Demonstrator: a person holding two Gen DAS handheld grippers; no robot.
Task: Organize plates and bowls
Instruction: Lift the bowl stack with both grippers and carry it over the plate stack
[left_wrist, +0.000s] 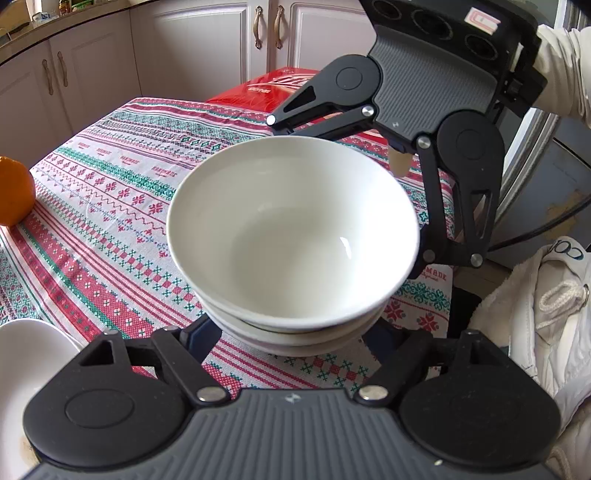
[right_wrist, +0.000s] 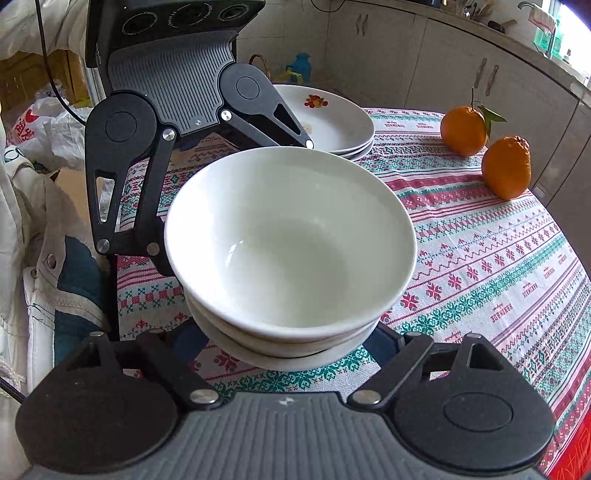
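A stack of three nested white bowls (left_wrist: 291, 240) stands on the patterned tablecloth (left_wrist: 110, 206); the stack also shows in the right wrist view (right_wrist: 291, 243). My left gripper (left_wrist: 291, 343) has its jaws spread wide around the near side of the stack, fingertips hidden under the bowls. My right gripper (right_wrist: 288, 350) does the same from the opposite side, and it shows across the stack in the left wrist view (left_wrist: 369, 206). Whether either presses on the bowls is hidden. A stack of white plates (right_wrist: 332, 122) with a fruit print stands behind the left gripper.
Two oranges (right_wrist: 484, 147) lie on the tablecloth (right_wrist: 498, 266) to the right of the bowls; one orange (left_wrist: 13, 192) shows at the left edge. A white plate (left_wrist: 22, 369) sits beside my left gripper. A red box (left_wrist: 266, 88) and cabinets (left_wrist: 207, 48) lie beyond the table. White clothing (left_wrist: 546, 314) lies at the table's edge.
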